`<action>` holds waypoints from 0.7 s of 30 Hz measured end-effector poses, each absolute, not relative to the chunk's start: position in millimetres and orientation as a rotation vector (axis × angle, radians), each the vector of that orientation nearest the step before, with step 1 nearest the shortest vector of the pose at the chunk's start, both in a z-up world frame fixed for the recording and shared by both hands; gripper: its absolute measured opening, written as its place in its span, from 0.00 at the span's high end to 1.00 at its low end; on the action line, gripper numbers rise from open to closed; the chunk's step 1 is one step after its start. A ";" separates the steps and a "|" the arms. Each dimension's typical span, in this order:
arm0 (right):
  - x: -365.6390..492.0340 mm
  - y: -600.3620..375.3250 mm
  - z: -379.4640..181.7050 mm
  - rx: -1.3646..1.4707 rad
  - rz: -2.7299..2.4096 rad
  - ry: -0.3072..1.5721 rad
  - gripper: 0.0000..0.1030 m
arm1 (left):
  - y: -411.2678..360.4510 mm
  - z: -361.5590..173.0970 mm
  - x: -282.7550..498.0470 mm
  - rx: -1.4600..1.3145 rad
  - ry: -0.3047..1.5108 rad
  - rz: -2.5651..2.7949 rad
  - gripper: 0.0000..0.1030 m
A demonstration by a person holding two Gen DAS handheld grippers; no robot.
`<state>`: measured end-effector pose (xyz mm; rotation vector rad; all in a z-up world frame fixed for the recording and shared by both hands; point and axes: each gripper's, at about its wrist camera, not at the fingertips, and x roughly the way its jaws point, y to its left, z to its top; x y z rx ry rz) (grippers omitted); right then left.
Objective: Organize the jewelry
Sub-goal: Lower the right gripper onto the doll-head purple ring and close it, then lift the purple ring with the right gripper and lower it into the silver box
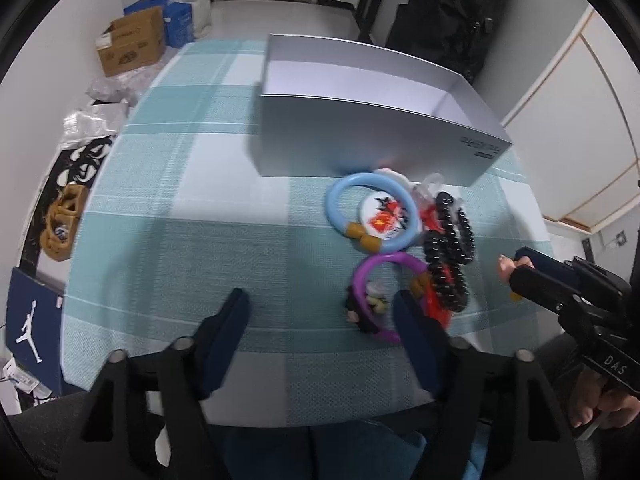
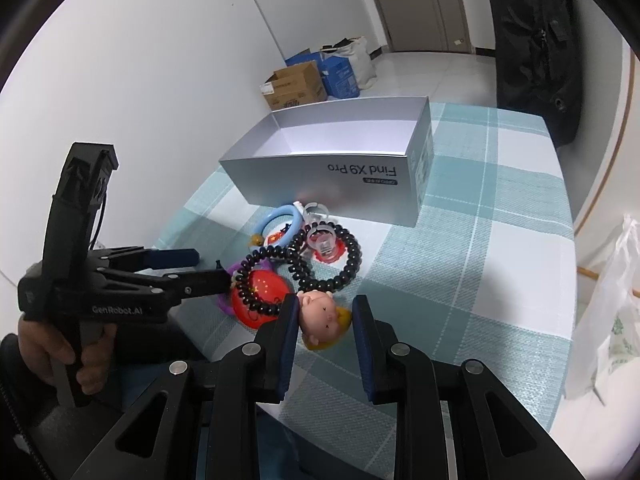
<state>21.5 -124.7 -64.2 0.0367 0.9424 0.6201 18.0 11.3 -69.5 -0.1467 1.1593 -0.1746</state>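
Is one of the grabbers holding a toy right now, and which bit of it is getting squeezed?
Yes. The right gripper pinches the little doll-head charm by the sides of its head. The left gripper holds nothing; its jaws straddle the purple ring.

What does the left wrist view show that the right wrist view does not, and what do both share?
Only the left wrist view shows the white round badge inside the blue ring, and the dark box with a white jumping figure on the floor. Only the right wrist view shows the doll-head charm clamped in the right gripper, face visible, and the box's lettering readable. Both show the open grey box, purple ring and black beaded bracelets.
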 end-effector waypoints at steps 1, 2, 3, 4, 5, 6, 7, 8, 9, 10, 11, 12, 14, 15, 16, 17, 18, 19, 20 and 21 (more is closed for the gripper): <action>22.0 -125.9 -63.7 0.040 0.619 0.941 0.75 | 10.9 -68.9 17.8 -0.148 1.158 -0.179 0.49; 22.6 -126.8 -63.4 0.043 0.619 0.940 0.75 | 10.1 -68.3 17.6 -0.149 1.158 -0.187 0.53; 22.8 -127.1 -63.0 0.046 0.618 0.938 0.75 | 9.1 -67.3 17.2 -0.150 1.159 -0.200 0.64; 22.8 -127.5 -62.6 0.047 0.617 0.935 0.75 | 7.8 -67.5 16.3 -0.151 1.159 -0.208 0.70; 22.2 -127.7 -61.9 0.048 0.617 0.933 0.75 | 7.1 -67.0 15.5 -0.152 1.158 -0.218 0.73; 22.0 -128.7 -61.1 0.050 0.618 0.931 0.75 | 6.3 -66.5 14.7 -0.157 1.157 -0.233 0.79; 22.1 -129.1 -60.8 0.051 0.617 0.929 0.75 | 5.5 -66.3 14.2 -0.164 1.156 -0.247 0.86; 22.4 -130.0 -60.6 0.051 0.614 0.928 0.75 | 5.0 -66.6 13.5 -0.168 1.154 -0.258 0.88; 22.5 -130.9 -60.2 0.052 0.612 0.927 0.75 | 4.2 -65.7 12.6 -0.158 1.152 -0.261 0.88; 22.6 -131.6 -60.0 0.056 0.610 0.927 0.75 | 3.5 -64.8 11.7 -0.148 1.148 -0.258 0.89; 22.6 -132.2 -59.8 0.059 0.607 0.926 0.75 | 4.0 -66.0 12.7 -0.144 1.147 -0.257 0.89; 21.8 -132.6 -59.6 0.061 0.605 0.925 0.75 | 4.5 -65.9 13.3 -0.140 1.147 -0.256 0.89; 22.2 -134.0 -58.4 0.067 0.602 0.920 0.75 | 6.2 -66.3 15.0 -0.141 1.147 -0.253 0.90; 22.6 -134.9 -57.7 0.070 0.599 0.917 0.75 | 7.0 -65.5 15.1 -0.147 1.146 -0.251 0.92; 23.1 -135.9 -57.3 0.074 0.596 0.913 0.75 | 8.6 -64.2 15.2 -0.156 1.142 -0.245 0.94; 23.2 -137.0 -57.1 0.086 0.594 0.914 0.75 | 9.2 -64.0 16.3 -0.165 1.141 -0.244 0.94; 23.9 -138.4 -56.8 0.095 0.593 0.914 0.75 | 12.0 -62.7 16.2 -0.180 1.140 -0.242 0.94; 24.6 -139.9 -56.7 0.104 0.590 0.914 0.75 | 14.4 -61.3 15.8 -0.194 1.137 -0.244 0.94; 25.3 -141.1 -56.6 0.111 0.588 0.913 0.75 | 13.2 -61.7 16.4 -0.199 1.135 -0.244 0.94; 25.5 -141.6 -56.6 0.114 0.586 0.913 0.75 | 13.2 -61.2 16.1 -0.195 1.130 -0.238 0.94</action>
